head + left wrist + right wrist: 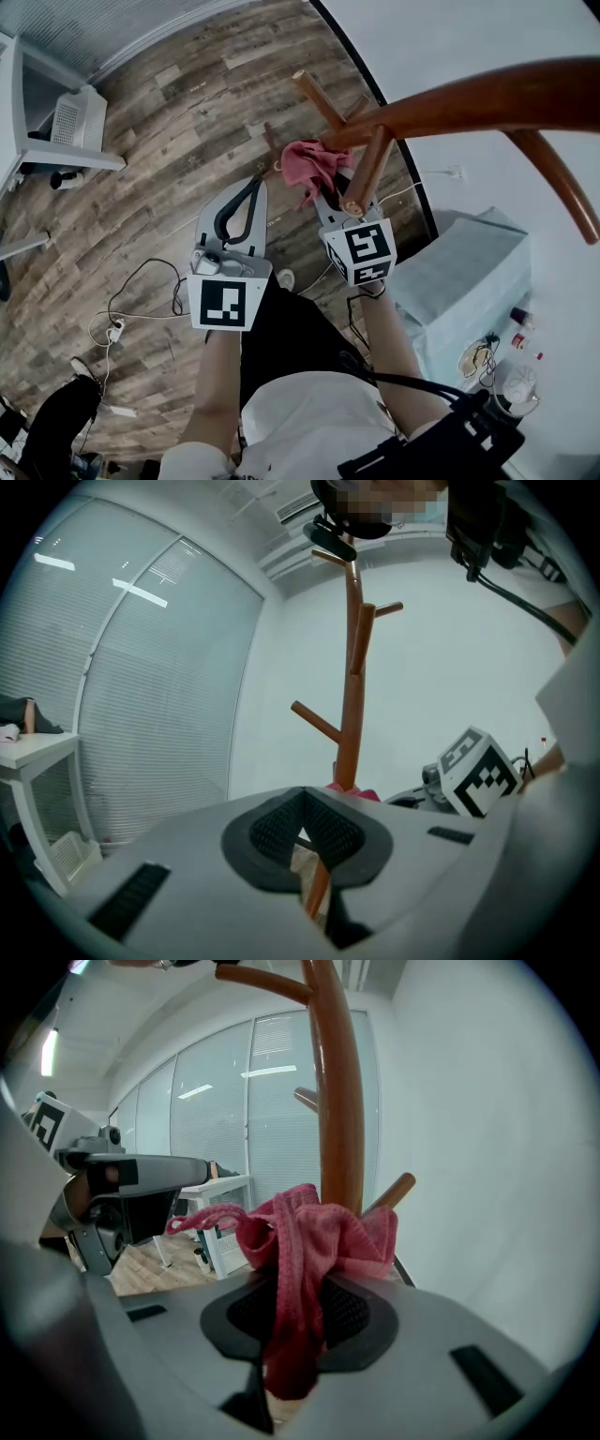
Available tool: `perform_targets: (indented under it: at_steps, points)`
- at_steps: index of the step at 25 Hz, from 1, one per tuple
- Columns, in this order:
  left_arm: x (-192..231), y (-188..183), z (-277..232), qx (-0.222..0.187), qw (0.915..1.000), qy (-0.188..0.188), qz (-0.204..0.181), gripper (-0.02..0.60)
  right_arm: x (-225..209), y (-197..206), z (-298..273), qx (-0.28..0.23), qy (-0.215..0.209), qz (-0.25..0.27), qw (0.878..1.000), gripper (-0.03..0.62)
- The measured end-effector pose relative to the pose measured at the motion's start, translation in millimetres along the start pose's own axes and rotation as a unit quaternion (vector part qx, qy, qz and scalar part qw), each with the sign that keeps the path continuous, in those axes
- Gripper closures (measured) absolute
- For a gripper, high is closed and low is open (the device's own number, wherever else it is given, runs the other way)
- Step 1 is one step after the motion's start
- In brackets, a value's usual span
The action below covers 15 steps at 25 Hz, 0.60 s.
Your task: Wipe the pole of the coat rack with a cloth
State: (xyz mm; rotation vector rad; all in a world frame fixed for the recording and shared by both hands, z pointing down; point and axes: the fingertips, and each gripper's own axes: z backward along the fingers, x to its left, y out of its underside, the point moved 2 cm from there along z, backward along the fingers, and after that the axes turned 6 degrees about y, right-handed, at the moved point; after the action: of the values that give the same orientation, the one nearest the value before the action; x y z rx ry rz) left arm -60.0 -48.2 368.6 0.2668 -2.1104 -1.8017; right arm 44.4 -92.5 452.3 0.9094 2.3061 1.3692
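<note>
The brown wooden coat rack pole [441, 103] runs down from beside my head to the floor, with pegs branching off it. A pink cloth [314, 167] is bunched against the pole low down. My right gripper [330, 195] is shut on that cloth [309, 1232], which presses on the pole [342, 1119] just beyond the jaws. My left gripper [258, 180] hangs beside it to the left, shut with nothing in it. In the left gripper view the pole [353, 696] stands ahead of the left gripper [302, 827], a little apart, with a sliver of the cloth [352, 789] at its foot.
The floor is wood plank. A white desk [56, 141] stands at the far left. Cables and a power strip [114, 328] lie on the floor. At the right a pale blue covered table [469, 281] holds small items. A white wall is close behind the rack.
</note>
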Motion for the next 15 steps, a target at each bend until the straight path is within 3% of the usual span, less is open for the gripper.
perform_targets:
  at_steps: [15]
  points:
    - [9,34,-13,0.006,0.9999,0.013,-0.005,0.569,4,28,-21,0.024,-0.001,0.003,1.0,0.493]
